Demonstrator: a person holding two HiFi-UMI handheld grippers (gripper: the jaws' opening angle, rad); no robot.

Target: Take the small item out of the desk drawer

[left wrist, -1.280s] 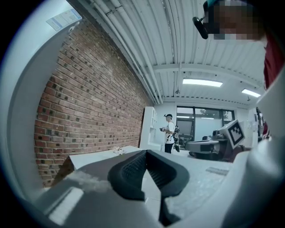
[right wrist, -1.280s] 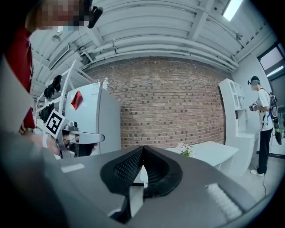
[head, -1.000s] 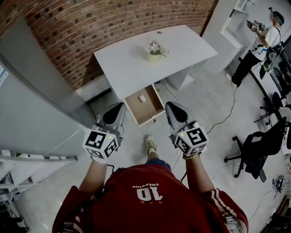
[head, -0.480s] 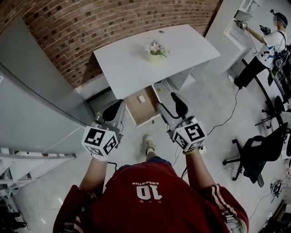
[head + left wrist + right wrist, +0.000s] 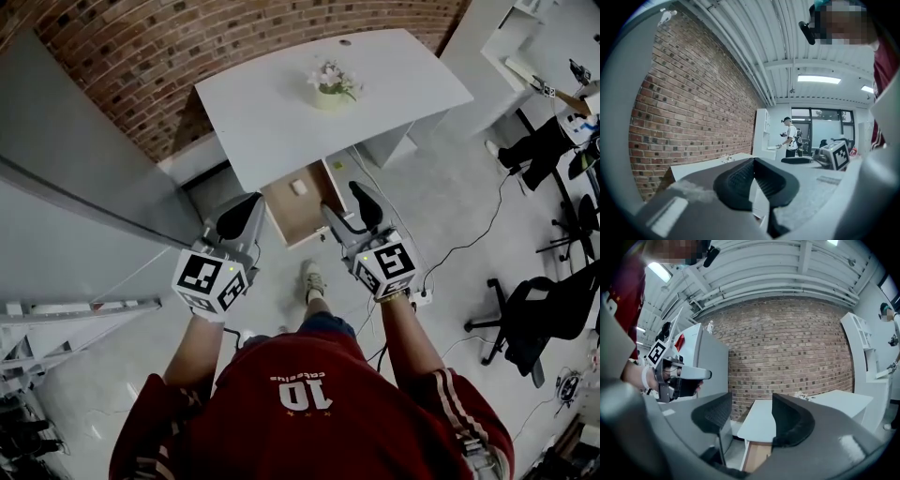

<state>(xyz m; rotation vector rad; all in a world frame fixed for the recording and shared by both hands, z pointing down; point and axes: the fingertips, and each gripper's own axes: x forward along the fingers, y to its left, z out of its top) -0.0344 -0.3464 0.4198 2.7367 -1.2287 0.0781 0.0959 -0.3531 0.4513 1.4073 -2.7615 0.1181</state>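
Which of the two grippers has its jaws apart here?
The right gripper: its jaws have just been opening and stand wide apart, nothing between them. The left gripper is shut.

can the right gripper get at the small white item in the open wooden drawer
Probably yes: the open wooden drawer leaves the small white item uncovered, and the right gripper, its jaws just opened and empty, has nothing between it and the item.

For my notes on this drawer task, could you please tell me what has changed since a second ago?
The right claw has just opened, with nothing between its jaws, and moved toward the open light-wood desk drawer. The small white item lies inside untouched; the left claw stays shut.
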